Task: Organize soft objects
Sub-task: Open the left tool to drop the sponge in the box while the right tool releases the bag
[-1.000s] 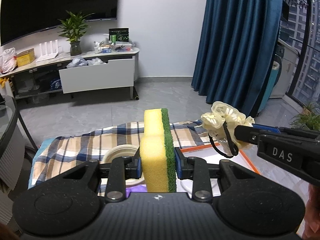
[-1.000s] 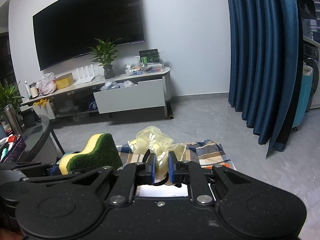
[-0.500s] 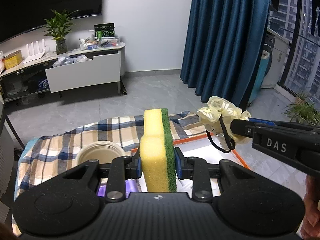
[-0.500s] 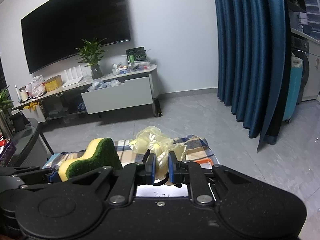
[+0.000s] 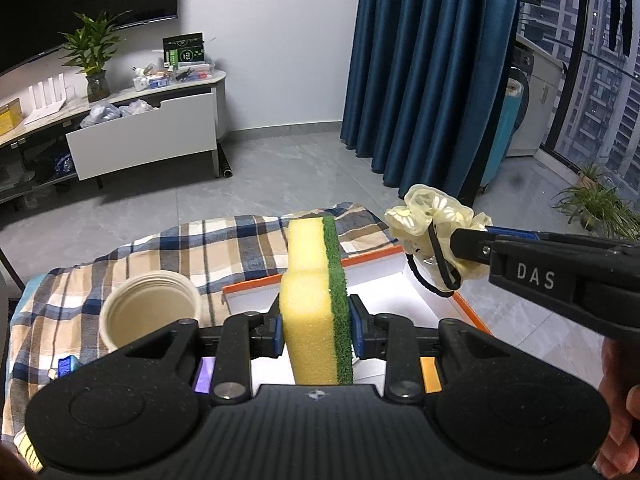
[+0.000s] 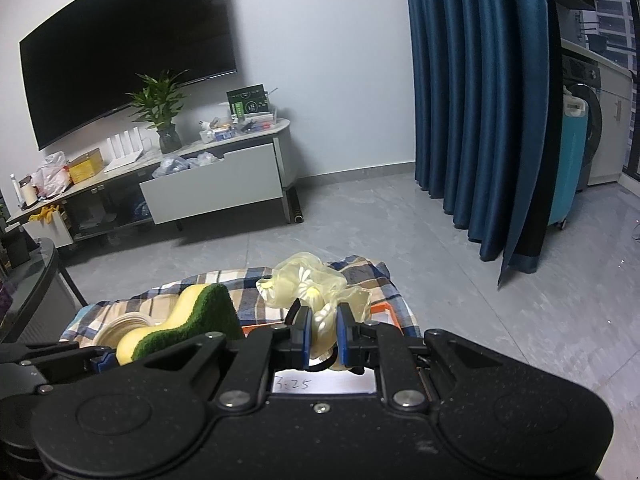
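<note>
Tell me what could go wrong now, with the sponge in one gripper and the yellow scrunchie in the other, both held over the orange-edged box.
1. The right gripper pinches only part of the scrunchie; its black elastic loop dangles and might snag the white box rim.
2. The two tools sit close together, so the left gripper and its upright sponge could bump the right one when lowering.
3. The open cup stands beside the box and may get knocked.
</note>
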